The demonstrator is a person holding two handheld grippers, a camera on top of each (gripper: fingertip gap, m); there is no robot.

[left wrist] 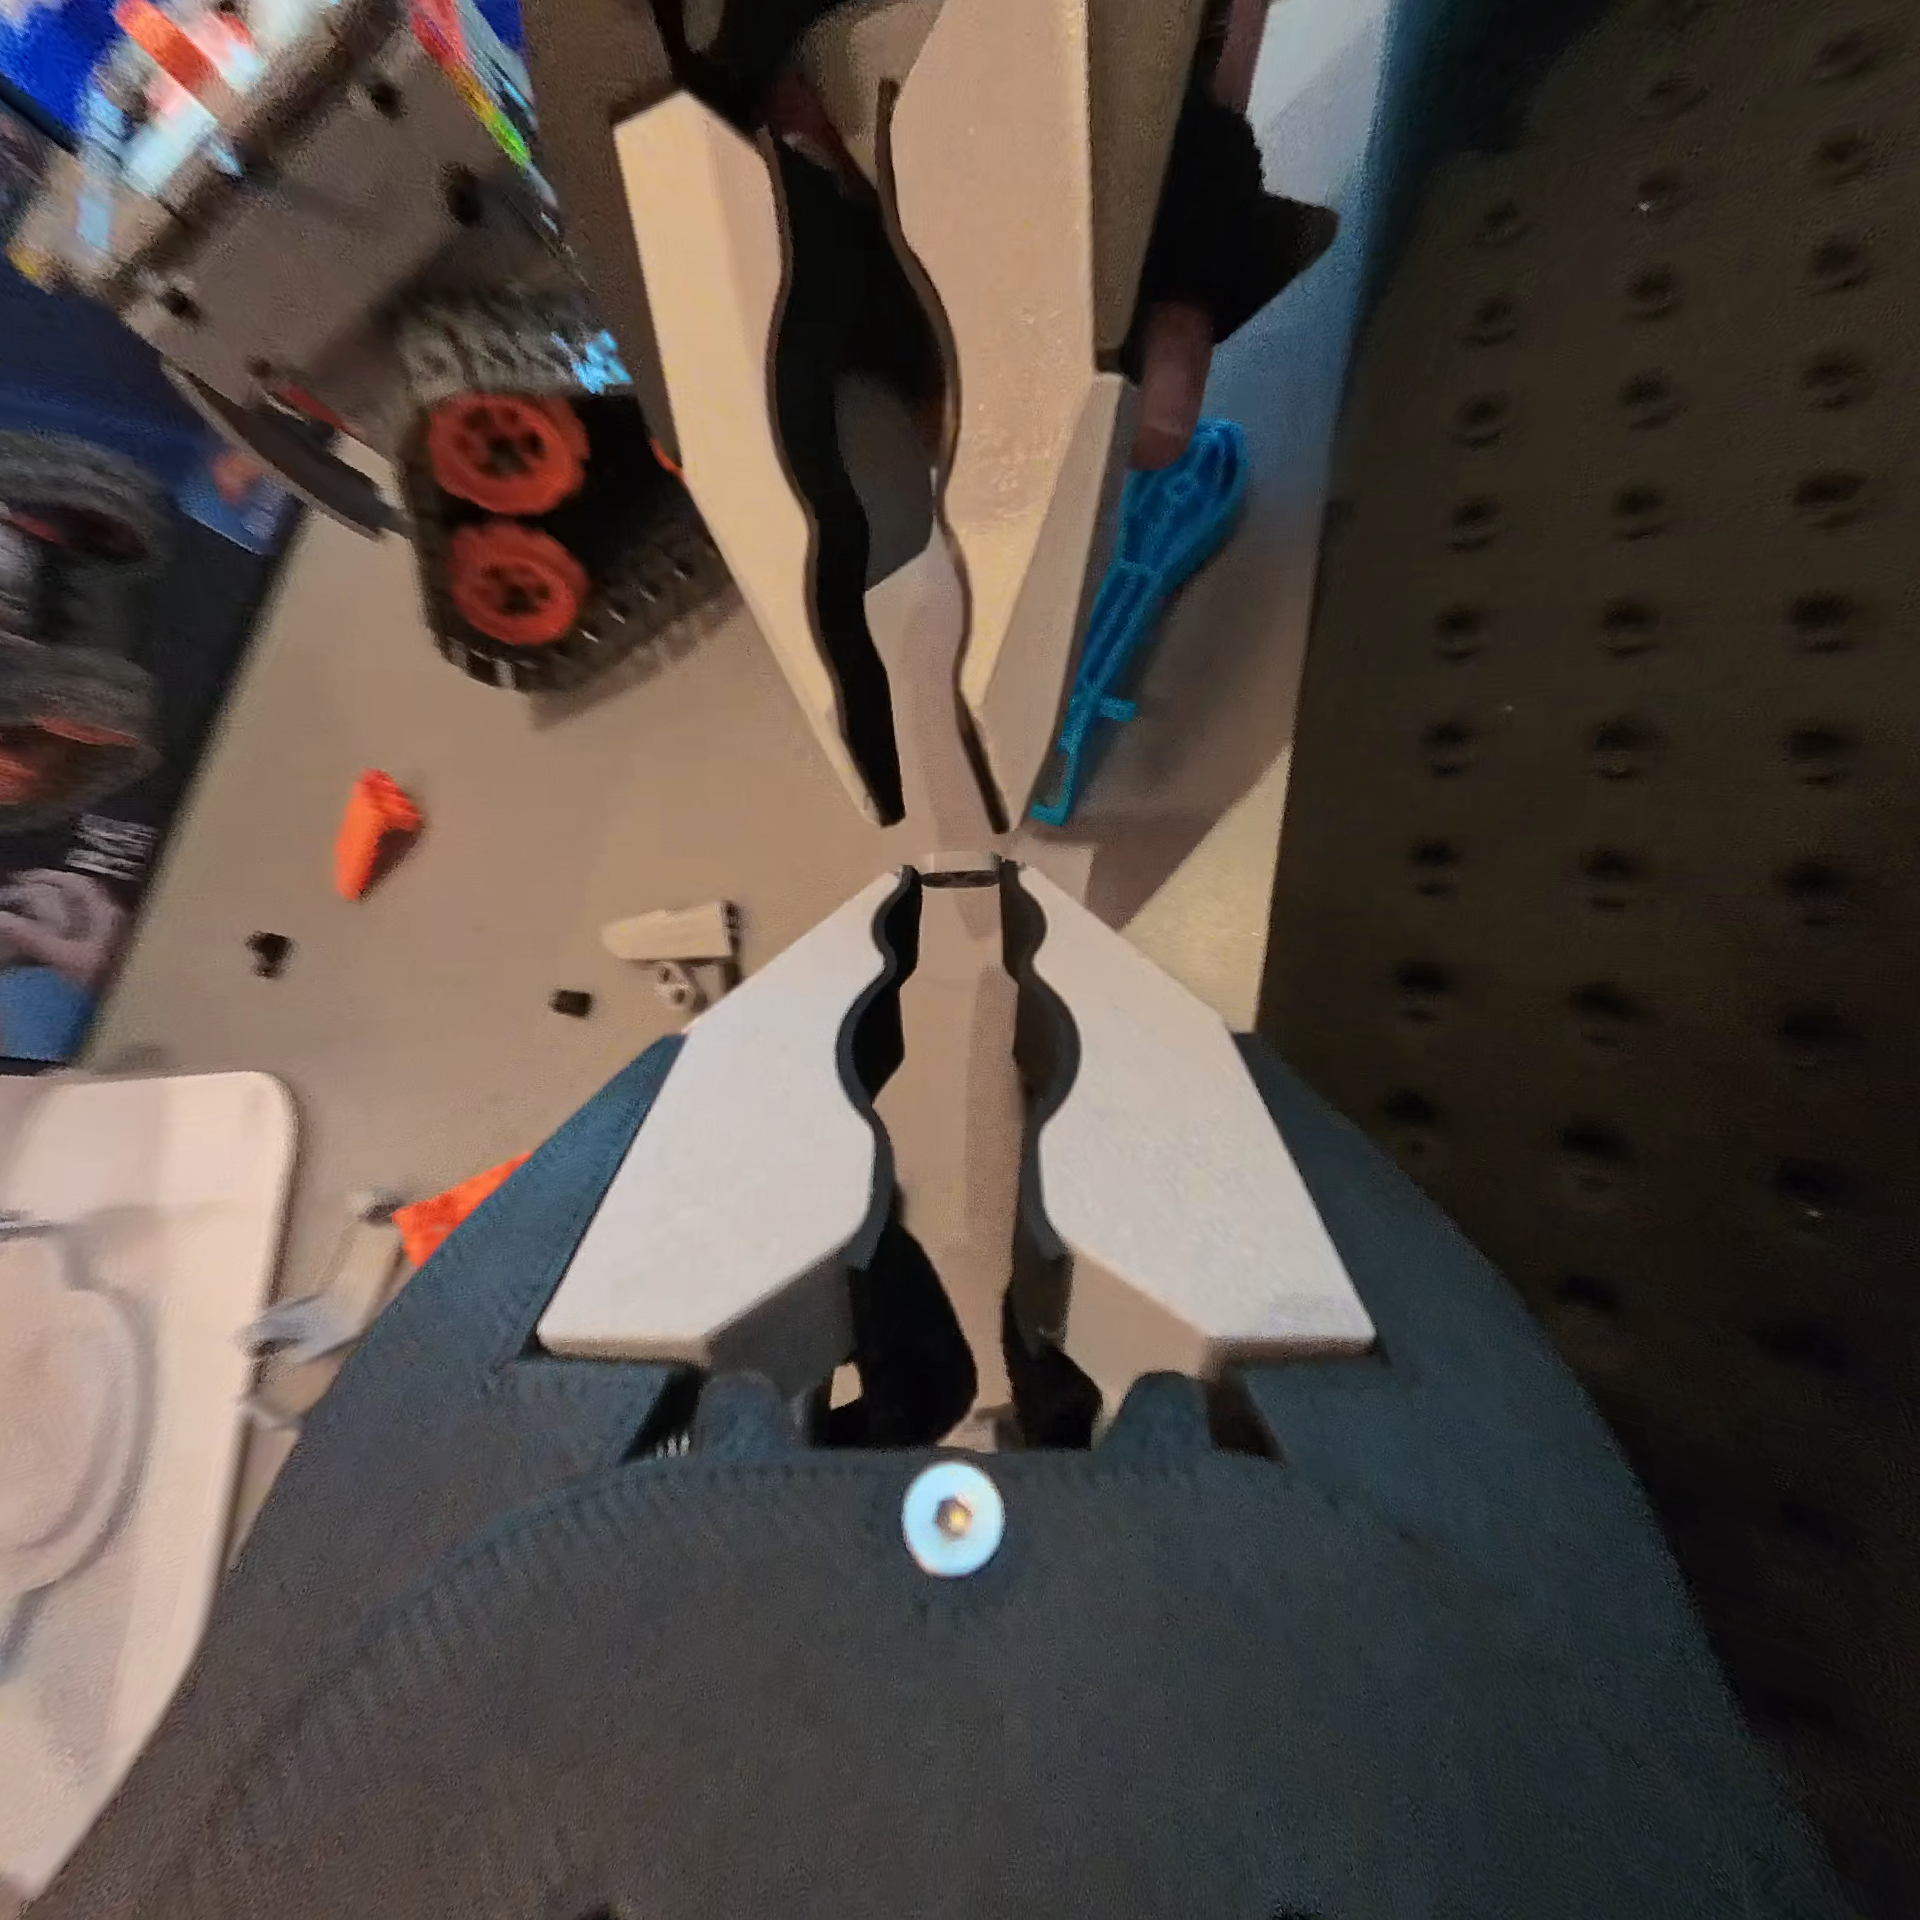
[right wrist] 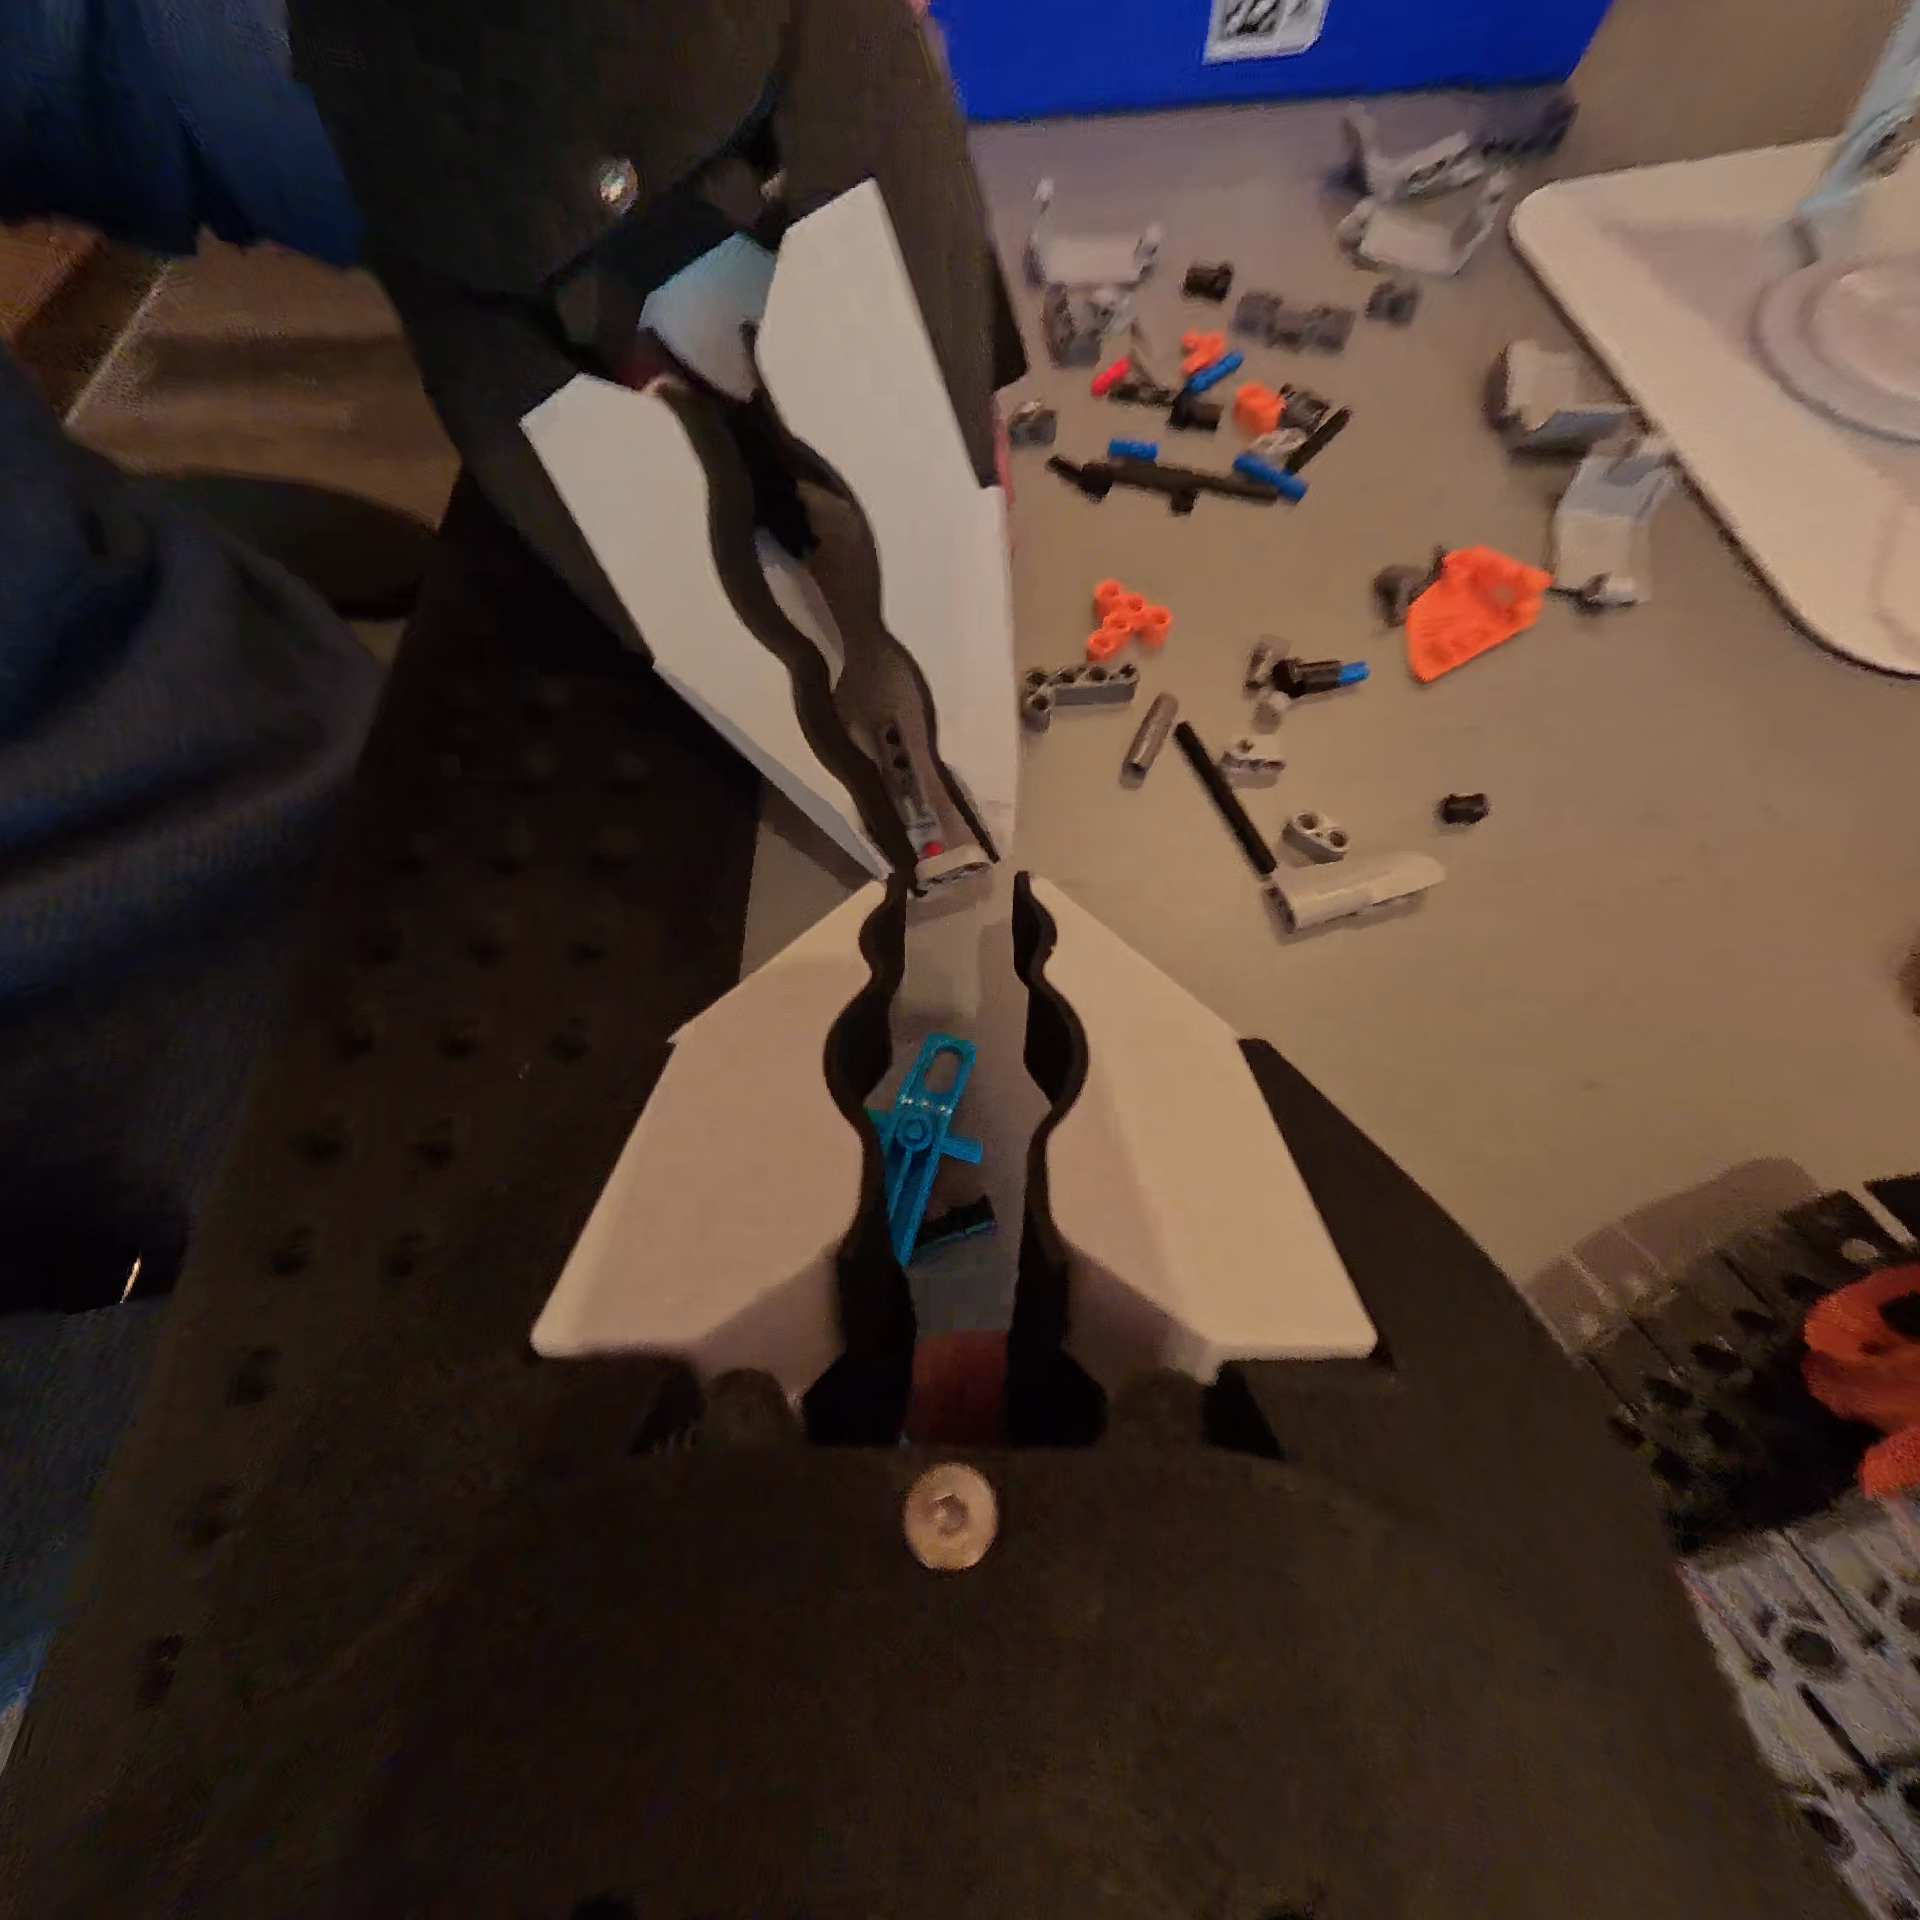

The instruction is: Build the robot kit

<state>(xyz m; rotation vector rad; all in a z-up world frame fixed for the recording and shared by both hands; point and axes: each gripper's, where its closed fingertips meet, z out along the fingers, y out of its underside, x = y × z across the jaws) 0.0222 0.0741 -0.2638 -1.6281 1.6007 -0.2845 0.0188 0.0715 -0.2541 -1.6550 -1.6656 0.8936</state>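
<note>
Tabletop (left wrist: 468,1049): beam (left wrist: 961,876) in left gripper (left wrist: 958,883) (pinched)

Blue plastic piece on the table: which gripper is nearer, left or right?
Right. The blue piece lies beneath the right gripper, between its open fingers; the left gripper, gripping a grey beam, sits past one end.

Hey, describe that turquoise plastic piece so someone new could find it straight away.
Start at the grey tabletop beside the black perforated board. The turquoise piece lies there, seen between the right gripper's fingers. It is the only turquoise part: long, flat, with a looped end.
</note>
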